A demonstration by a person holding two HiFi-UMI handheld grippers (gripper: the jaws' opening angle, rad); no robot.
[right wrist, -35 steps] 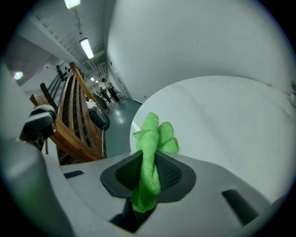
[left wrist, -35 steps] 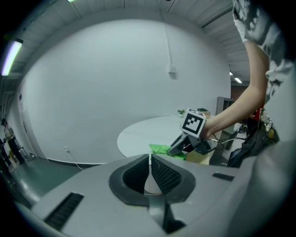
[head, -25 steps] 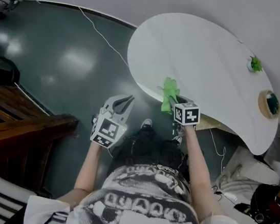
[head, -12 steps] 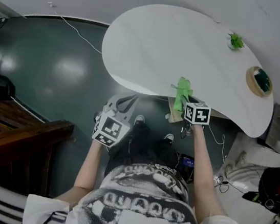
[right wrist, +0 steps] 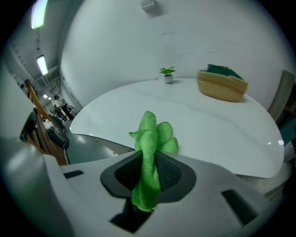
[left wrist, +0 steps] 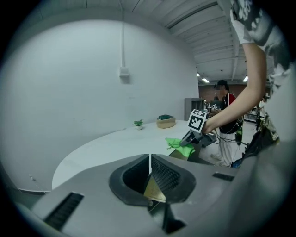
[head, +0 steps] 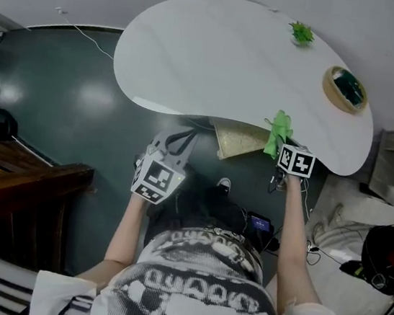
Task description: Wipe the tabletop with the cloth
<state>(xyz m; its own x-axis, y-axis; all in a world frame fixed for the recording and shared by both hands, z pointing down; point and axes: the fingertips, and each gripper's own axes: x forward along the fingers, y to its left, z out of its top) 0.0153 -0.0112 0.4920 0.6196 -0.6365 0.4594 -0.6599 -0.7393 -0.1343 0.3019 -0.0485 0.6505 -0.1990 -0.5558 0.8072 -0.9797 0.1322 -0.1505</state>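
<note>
1. A person stood by a big white tabletop (head: 219, 54) with a round edge. The person held a hand-held gripper in each hand.
2. The right hand-held gripper (head: 283, 146) was in the middle right of the head view, at the near edge of the tabletop. Its jaws were clamped tight on a green cloth (head: 278, 130).
3. In the right gripper view, the cloth (right wrist: 150, 134) stuck up out of the jaws in a bunch, and a bit hung down under them. The cloth was at the edge of the tabletop. I could not tell if it touched the top.
4. The left hand-held gripper (head: 180, 138) was near the middle of the head view, over the dark green floor (head: 61, 90). It pointed at the tabletop but did not touch it. Its jaws were pressed together with nothing in them.
5. A small green plant (head: 300, 33) stood at the far edge of the tabletop, in the upper right.
6. A round basket (head: 347, 89) sat on the tabletop too, near the right end, apart from the cloth.
</note>
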